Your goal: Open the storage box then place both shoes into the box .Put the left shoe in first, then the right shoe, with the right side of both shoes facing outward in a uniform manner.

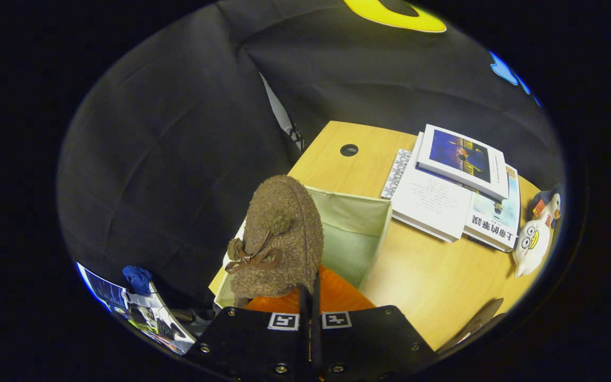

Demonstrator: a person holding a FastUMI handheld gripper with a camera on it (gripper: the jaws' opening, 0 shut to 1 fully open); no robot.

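The tongs (311, 297) have their two fingers drawn tight together, clamped on the edge of a fuzzy brown shoe (279, 239) with a small brown bow, which hangs toe-up just ahead of them. The shoe sits over the near corner of the open storage box (361, 225), a pale green fabric box on the wooden worktop (433, 276). Beyond the box lie stacked books (454, 185), and a penguin plush toy (536, 233) rests beside them.

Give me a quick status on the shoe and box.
Tongs shut on brown fuzzy shoe. Shoe held over open storage box. Books lie beyond, clear of box.
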